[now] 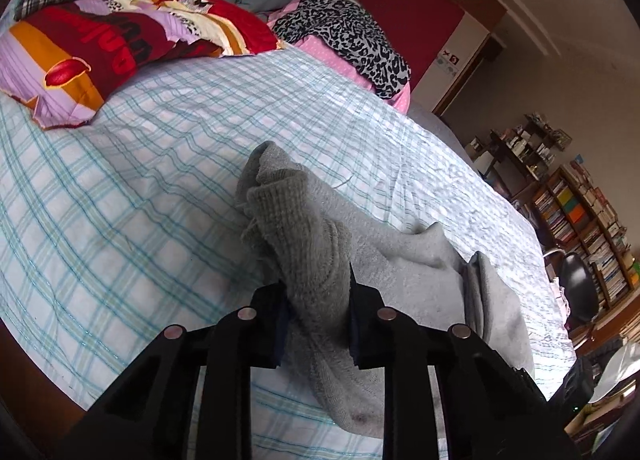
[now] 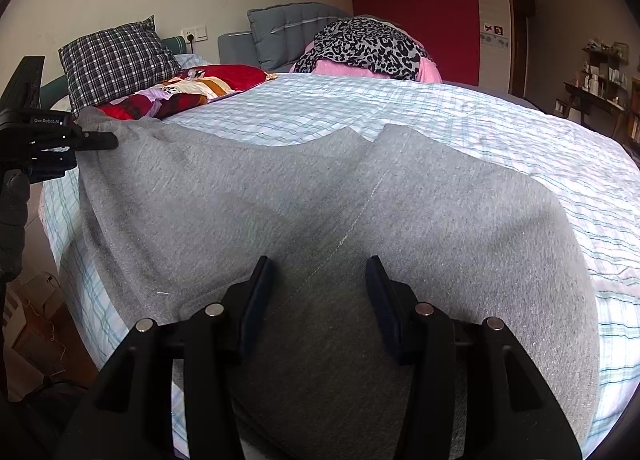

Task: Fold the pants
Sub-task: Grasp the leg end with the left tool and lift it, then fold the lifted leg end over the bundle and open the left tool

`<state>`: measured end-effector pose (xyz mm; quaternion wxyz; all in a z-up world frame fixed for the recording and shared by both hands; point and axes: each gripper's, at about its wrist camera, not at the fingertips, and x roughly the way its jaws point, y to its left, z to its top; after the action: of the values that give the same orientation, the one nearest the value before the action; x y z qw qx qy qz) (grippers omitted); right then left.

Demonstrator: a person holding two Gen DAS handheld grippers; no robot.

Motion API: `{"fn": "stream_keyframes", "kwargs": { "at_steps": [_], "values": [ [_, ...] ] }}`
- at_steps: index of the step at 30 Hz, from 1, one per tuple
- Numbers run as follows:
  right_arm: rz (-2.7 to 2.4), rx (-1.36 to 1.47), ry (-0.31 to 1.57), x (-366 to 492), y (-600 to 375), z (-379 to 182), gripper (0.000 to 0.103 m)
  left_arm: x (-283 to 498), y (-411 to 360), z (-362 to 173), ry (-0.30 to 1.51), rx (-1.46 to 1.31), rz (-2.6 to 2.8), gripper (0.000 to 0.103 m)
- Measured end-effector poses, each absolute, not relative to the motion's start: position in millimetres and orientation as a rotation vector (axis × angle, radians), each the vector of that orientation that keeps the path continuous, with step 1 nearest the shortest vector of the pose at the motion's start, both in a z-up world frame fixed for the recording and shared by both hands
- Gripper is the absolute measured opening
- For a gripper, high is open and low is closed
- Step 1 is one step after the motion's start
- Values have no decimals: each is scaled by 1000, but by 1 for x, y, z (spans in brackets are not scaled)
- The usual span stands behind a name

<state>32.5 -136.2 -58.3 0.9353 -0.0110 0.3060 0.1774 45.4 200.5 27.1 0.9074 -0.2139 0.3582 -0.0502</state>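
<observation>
Grey sweatpants [image 2: 280, 199] lie spread across the checked bedsheet [image 2: 440, 119]. In the left wrist view my left gripper [image 1: 316, 280] is shut on a bunched ribbed cuff end of the pants [image 1: 304, 236], lifted a little off the bed. In the right wrist view the left gripper [image 2: 100, 141] shows at the far left, pinching the pants' edge. My right gripper [image 2: 318, 264] is open, its jaws apart, hovering low over the middle of the pants near a seam, holding nothing.
A colourful pillow [image 1: 112, 55], a plaid pillow [image 2: 116, 55] and a leopard-print cloth on pink bedding [image 2: 360, 47] lie at the head of the bed. Bookshelves [image 1: 580, 219] and a black chair [image 1: 576, 284] stand beyond the bed's right edge.
</observation>
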Motion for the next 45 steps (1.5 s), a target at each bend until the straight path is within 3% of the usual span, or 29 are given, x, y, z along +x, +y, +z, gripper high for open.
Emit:
{"fn": "stream_keyframes", "kwargs": {
  "at_steps": [13,21,34,45],
  "values": [
    [462,143,585,5,-161,-44,50,55,94,95,610,-204,-252,21],
    [447,219,528,-18,-193,-33,50,50,9,104,577,-39,-366,20],
    [320,476,481,-38,-292,-37,51,14,-117,62,609,244,-589,20],
    [274,570,471,-53,-339,-41,51,-9,-158,-4,685,428,-640,21]
  ]
}}
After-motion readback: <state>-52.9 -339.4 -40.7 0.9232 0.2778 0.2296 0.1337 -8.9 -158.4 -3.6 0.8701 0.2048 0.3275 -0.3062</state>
